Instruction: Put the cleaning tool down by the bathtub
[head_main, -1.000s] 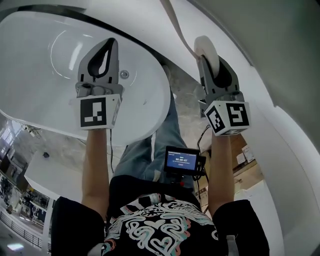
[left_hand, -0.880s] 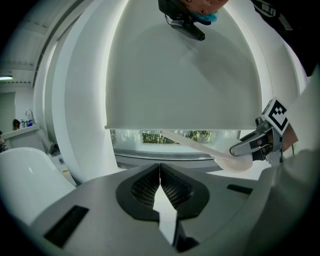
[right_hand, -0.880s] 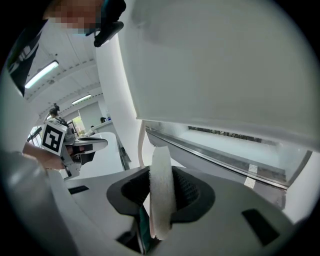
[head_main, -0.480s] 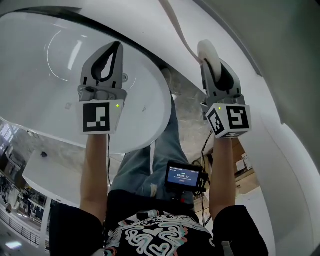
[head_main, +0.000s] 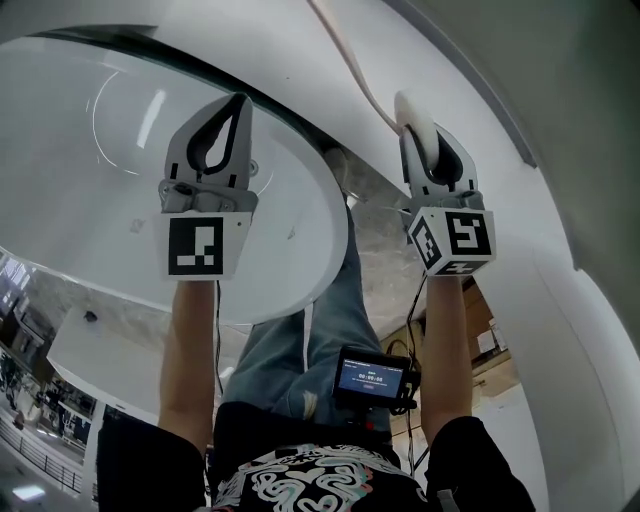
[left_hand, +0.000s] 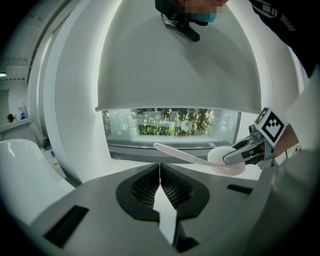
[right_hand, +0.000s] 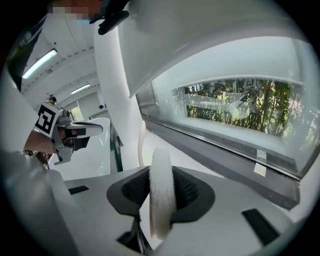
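The cleaning tool is a white round pad (head_main: 415, 118) on a long pale handle (head_main: 345, 55) that runs up and to the left. My right gripper (head_main: 420, 125) is shut on the pad, which stands on edge between the jaws in the right gripper view (right_hand: 161, 200), with the handle (right_hand: 141, 145) beyond it. The white oval bathtub (head_main: 300, 250) fills the left of the head view. My left gripper (head_main: 238, 102) hovers over its rim, shut and empty, its tips meeting (left_hand: 160, 167). From the left gripper view the pad (left_hand: 222, 156) and the right gripper (left_hand: 250, 150) show at the right.
A strip of marble floor (head_main: 385, 250) lies between the tub and the curved white wall (head_main: 560, 230) at the right. Ahead is a long low window (left_hand: 170, 122) with greenery behind it, above a grey ledge. A small screen (head_main: 372, 378) hangs at the person's waist.
Both grippers have drifted slightly up and forward in the head view, the left one a little to the right. The pad stays gripped in the right gripper.
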